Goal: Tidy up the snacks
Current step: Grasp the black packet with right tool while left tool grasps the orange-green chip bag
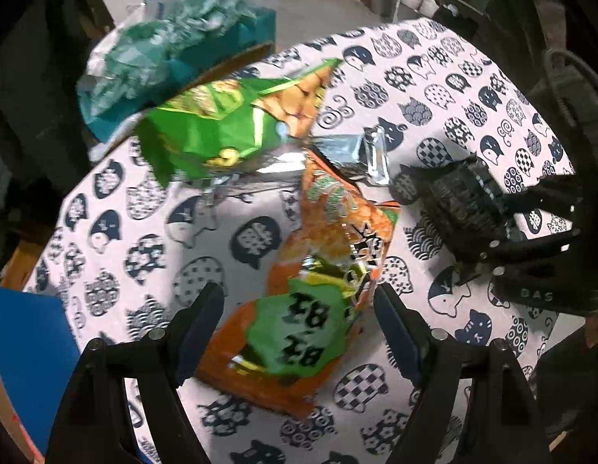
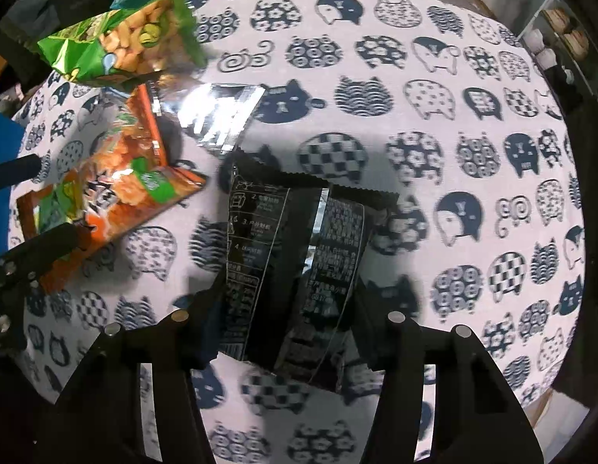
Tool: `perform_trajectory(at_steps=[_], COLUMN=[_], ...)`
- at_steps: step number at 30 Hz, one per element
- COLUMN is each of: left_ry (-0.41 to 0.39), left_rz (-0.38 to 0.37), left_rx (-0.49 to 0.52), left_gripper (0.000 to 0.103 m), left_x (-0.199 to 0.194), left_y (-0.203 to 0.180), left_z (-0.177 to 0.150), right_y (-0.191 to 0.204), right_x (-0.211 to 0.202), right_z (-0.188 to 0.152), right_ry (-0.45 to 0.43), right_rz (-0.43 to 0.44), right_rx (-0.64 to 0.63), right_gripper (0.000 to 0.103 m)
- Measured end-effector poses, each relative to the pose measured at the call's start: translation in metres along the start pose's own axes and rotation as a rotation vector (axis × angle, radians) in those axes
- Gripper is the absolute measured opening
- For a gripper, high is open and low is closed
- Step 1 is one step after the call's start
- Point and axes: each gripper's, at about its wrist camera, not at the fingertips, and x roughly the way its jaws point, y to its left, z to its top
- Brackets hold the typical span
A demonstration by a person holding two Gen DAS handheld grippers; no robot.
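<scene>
I held a two-finger gripper in each hand over a round table (image 2: 434,58) covered in a white cloth printed with navy cats.

My left gripper (image 1: 299,332) had its fingers spread wide on either side of an orange snack bag (image 1: 318,290), which lay flat on the cloth. The bag's near end, with its green label, sat between my fingertips, neither pad seeming to touch it (motion blur left that uncertain). Its long axis ran away from me, almost in line with the fingers, tilting slightly to the right. So the bag lay lengthwise in the gap, and closing would have pinched it across its narrow width.

My right gripper (image 2: 287,321) bracketed a black snack packet (image 2: 299,263) the same way. The packet's printed back faced up, and its long axis pointed straight ahead along my fingers. The fingers sat close against both long edges, yet I could not tell whether they had closed onto it or only framed it.

Beyond the orange bag, at the table's far left edge, a green snack bag (image 1: 221,131) rested partly over a silver foil packet (image 1: 360,154). Both were well out of reach of either gripper. The left was plainly nearer the orange bag, the right nearer the black packet.
</scene>
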Motion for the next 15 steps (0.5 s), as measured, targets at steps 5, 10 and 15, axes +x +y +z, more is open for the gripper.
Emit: perform_trajectory(at_steps=[5,10,15], left_ry=[0.039,0.060,0.062], left_rz=[0.025,0.054,0.055], left_rx=[0.023,0.037,0.027], left_gripper=[0.081,0.082,0.077], left_x=[0.019,0.032,0.039], left_y=[-0.010,-0.018,-0.020], left_z=[0.003,0.004,0.002], right_y=[-0.018,-0.025,-0.016], right_x=[-0.002,-0.003,0.002], right_z=[-0.007,-0.011,-0.010], right_ry=[-0.018,-0.039,-0.070], right_rz=[0.039,0.027,-0.008], right_rx=[0.044,0.040,-0.016], right_gripper=[0.058,0.062,0.060])
